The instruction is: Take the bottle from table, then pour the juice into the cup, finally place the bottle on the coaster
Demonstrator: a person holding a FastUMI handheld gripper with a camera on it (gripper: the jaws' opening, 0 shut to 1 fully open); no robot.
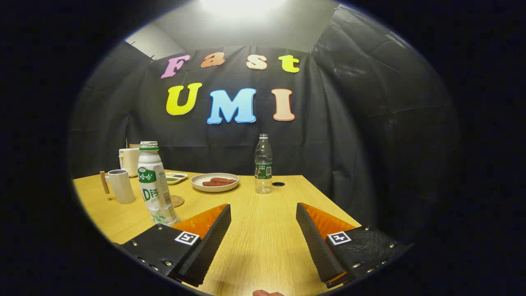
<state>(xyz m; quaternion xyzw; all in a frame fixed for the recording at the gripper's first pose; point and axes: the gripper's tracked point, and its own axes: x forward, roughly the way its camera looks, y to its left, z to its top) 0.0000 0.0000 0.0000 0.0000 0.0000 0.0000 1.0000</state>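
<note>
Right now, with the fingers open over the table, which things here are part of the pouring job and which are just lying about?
For the job: white juice bottle just ahead of one finger of the open gripper; cup beyond it; coaster behind the bottle.

Lying about: clear water bottle, plate of food, small dish, white appliance at the back.

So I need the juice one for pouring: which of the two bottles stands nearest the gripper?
The white bottle with the green label, just beyond the left finger of the open gripper. The clear plastic bottle stands farther back.
</note>
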